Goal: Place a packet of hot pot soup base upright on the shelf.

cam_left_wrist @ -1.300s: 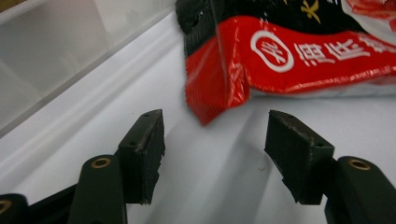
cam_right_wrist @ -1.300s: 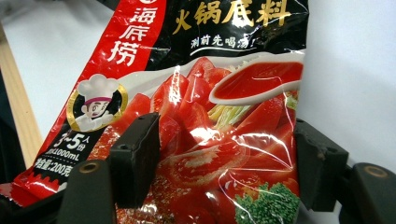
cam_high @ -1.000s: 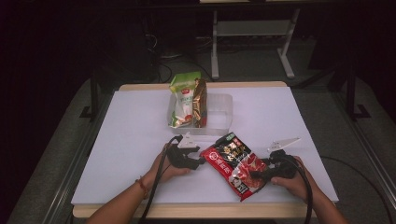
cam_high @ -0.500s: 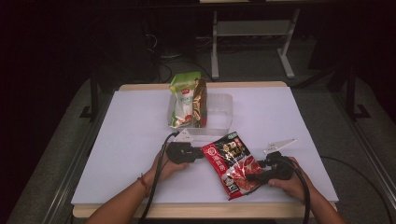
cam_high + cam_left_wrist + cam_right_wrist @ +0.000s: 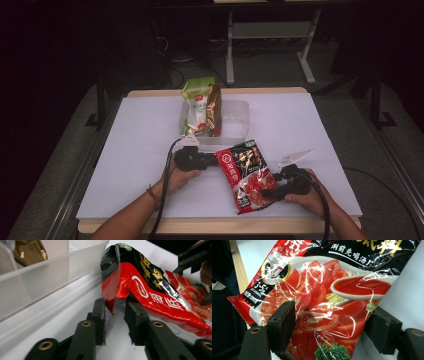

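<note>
A red and black soup-base packet (image 5: pixel 244 172) sits near the table's front edge, between my two grippers. My left gripper (image 5: pixel 216 161) is at the packet's upper left corner. In the left gripper view its jaws stand a little apart, and the packet's raised corner (image 5: pixel 111 305) hangs at the tips of the left gripper (image 5: pixel 115 307) without being pinched. My right gripper (image 5: pixel 264 192) reaches in from the right at the packet's lower end. In the right gripper view the packet (image 5: pixel 324 297) bulges between the spread jaws of the right gripper (image 5: pixel 332 315), which hold it.
A clear plastic bin (image 5: pixel 236 122) stands just behind the packet, holding a green pouch (image 5: pixel 196 100) and a gold-brown pouch (image 5: pixel 214 107). Its wall (image 5: pixel 50 272) runs close along my left gripper. The white table top (image 5: pixel 140 145) ends at a wooden front edge (image 5: pixel 200 225).
The packet has swung from a slant to nearly lengthwise and shifted slightly left. The right hand moved down and left with it. The left gripper closed in on its corner.
</note>
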### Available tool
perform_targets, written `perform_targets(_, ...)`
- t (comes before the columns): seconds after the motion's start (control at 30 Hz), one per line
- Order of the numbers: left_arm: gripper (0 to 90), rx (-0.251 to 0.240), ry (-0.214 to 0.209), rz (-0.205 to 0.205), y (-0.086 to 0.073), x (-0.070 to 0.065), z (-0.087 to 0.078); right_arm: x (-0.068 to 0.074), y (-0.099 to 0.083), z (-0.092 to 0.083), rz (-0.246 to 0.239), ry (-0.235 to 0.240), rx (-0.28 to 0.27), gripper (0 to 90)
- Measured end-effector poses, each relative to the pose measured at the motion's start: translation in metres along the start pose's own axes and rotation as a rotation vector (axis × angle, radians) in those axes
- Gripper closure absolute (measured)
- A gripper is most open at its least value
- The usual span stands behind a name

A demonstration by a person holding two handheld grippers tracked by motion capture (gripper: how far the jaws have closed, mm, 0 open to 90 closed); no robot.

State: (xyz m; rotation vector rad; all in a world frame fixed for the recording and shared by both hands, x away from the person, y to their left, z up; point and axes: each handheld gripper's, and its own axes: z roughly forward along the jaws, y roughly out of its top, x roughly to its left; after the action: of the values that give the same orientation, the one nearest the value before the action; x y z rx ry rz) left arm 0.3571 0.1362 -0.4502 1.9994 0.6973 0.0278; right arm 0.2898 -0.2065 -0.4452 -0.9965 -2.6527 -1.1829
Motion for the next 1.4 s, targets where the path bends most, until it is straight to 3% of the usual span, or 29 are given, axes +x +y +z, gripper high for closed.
perform_targets(0.17, 68.9, -0.010, -0.008, -0.020, -0.001, 0.003, 0.000, 0.000, -0.001, 0.001, -0.003, -0.001, -0.007, 27.8)
perform_targets(0.4, 54.7, -0.053, -0.073, -0.086, -0.002, 0.009, -0.003, 0.001, 0.000, 0.001, -0.020, -0.018, -0.012, 28.8)
perform_targets(0.57, 54.7, -0.076, -0.138, -0.105, -0.002, 0.010, -0.005, 0.000, 0.000, 0.001, -0.007, -0.018, -0.031, 32.3)
perform_targets(0.63, 54.5, -0.081, -0.194, -0.119, -0.002, 0.012, -0.006, -0.001, -0.001, 0.001, 0.001, -0.017, -0.040, 34.7)
perform_targets(0.77, 51.5, -0.064, -0.290, -0.123, -0.002, 0.013, -0.008, -0.003, -0.001, 0.001, 0.011, -0.010, -0.060, 38.9)
perform_targets(0.83, 48.8, -0.040, -0.326, -0.105, -0.002, 0.011, -0.007, -0.002, -0.001, 0.000, 0.010, -0.012, -0.064, 40.3)
perform_targets(0.9, 47.1, -0.032, -0.323, -0.079, -0.002, 0.008, -0.007, -0.002, -0.001, 0.000, 0.009, -0.016, -0.069, 41.9)
perform_targets(1.0, 42.8, 0.001, -0.374, -0.046, -0.002, 0.001, -0.004, -0.003, -0.001, 0.000, 0.015, -0.016, -0.078, 43.3)
perform_targets(1.03, 42.1, 0.001, -0.363, -0.026, -0.001, -0.003, -0.003, -0.003, -0.001, 0.000, 0.017, -0.019, -0.082, 44.7)
perform_targets(1.1, 39.7, -0.005, -0.371, -0.035, 0.001, -0.005, -0.003, -0.003, -0.001, 0.000, 0.019, -0.026, -0.085, 46.2)
perform_targets(1.2, 33.8, 0.023, -0.365, -0.011, 0.001, -0.010, 0.001, -0.002, 0.000, -0.001, 0.007, -0.037, -0.102, 50.2)
perform_targets(1.4, 26.5, 0.035, -0.339, -0.005, 0.002, -0.020, 0.007, 0.000, 0.001, 0.001, -0.011, -0.061, -0.103, 50.3)
